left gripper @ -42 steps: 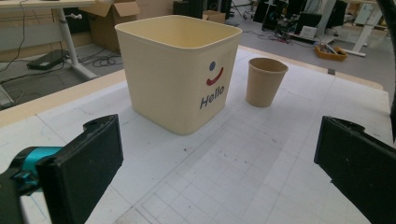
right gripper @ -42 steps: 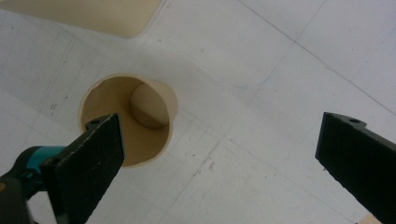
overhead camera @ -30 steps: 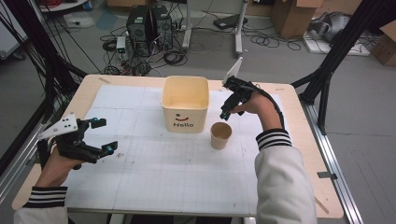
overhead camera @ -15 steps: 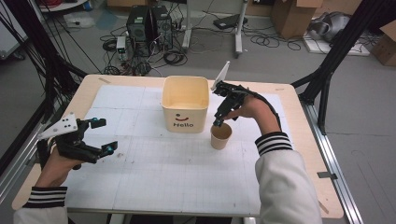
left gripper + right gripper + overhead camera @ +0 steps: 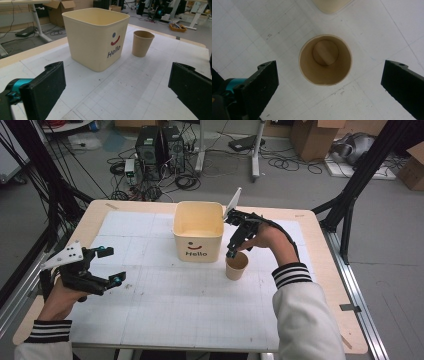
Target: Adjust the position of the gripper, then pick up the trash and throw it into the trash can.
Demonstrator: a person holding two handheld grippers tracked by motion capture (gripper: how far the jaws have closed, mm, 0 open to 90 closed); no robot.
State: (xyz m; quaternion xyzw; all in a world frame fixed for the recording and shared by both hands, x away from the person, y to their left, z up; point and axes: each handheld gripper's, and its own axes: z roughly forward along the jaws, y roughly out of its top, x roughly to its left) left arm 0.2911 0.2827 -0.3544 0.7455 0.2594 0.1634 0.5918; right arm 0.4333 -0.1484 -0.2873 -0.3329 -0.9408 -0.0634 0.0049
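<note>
A brown paper cup [image 5: 236, 265] stands upright and empty on the white gridded mat, just right of a cream tub [image 5: 198, 232] printed with a smile and "Hello". My right gripper [image 5: 231, 251] points straight down over the cup's left rim. In the right gripper view its jaws are wide apart, with the cup [image 5: 325, 60] below and between them; the right gripper [image 5: 331, 67] is open and holds nothing. My left gripper [image 5: 112, 265] hovers open near the table's left edge. From there it faces the tub [image 5: 96, 37] and the cup [image 5: 142, 43]; the left gripper [image 5: 117, 72] is empty.
The wooden table [image 5: 320, 250] has black frame posts at its corners. Behind it the floor holds computer towers [image 5: 160, 147], cables and cardboard boxes. A corner of the tub [image 5: 329, 5] shows at the top of the right gripper view.
My right gripper has swung left and down, from beside the tub's right rim to directly above the cup. The left gripper has stayed put.
</note>
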